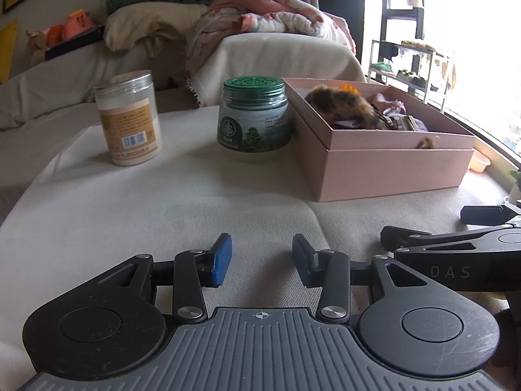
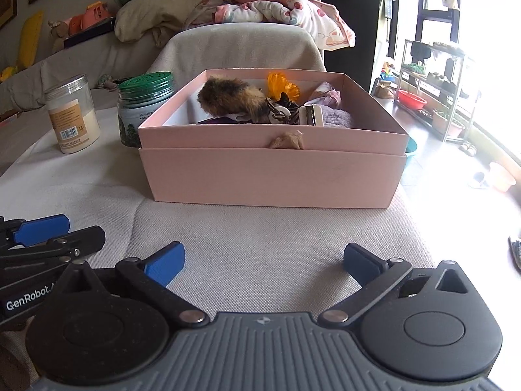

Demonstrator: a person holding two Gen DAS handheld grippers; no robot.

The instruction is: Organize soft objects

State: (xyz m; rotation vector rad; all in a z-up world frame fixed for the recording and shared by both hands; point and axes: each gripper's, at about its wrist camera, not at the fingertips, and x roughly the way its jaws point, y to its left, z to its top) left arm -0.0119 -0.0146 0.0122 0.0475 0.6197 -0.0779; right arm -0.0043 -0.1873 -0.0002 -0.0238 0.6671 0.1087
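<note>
A clear jar of white powder point(image 1: 127, 118) stood at the left of the frame on the cloth-covered surface point(image 1: 136, 208), near a green-lidded jar point(image 1: 254, 118). A floral quilt point(image 1: 260, 16) lay heaped at upper centre; a metal rack point(image 2: 436, 88) stood right.

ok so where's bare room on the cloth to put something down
Bare cloth lies between the open jaws and the pink box, and in front of the two jars. Crowded: the jars hug the box's left, and the box is full.
</note>
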